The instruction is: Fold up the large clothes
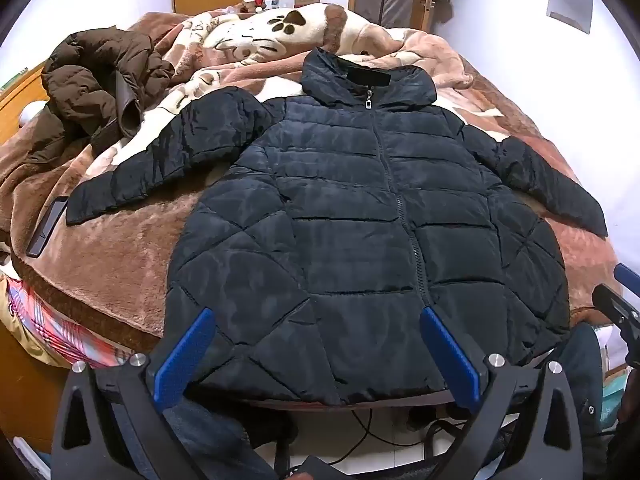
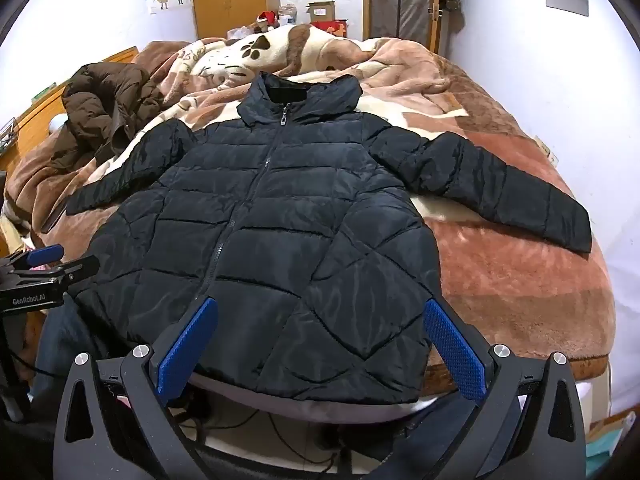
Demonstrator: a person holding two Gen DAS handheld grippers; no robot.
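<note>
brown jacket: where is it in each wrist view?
Left wrist: brown jacket crumpled at upper left, beyond the black jacket's sleeve.
Right wrist: brown jacket upper left, smaller.
Shared landmark: paw-print blanket to its right in both.

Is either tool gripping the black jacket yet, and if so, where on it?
No. The left tool and right tool are both open above the hem of the black jacket, with nothing between their pads. The jacket lies flat, sleeves spread.
</note>
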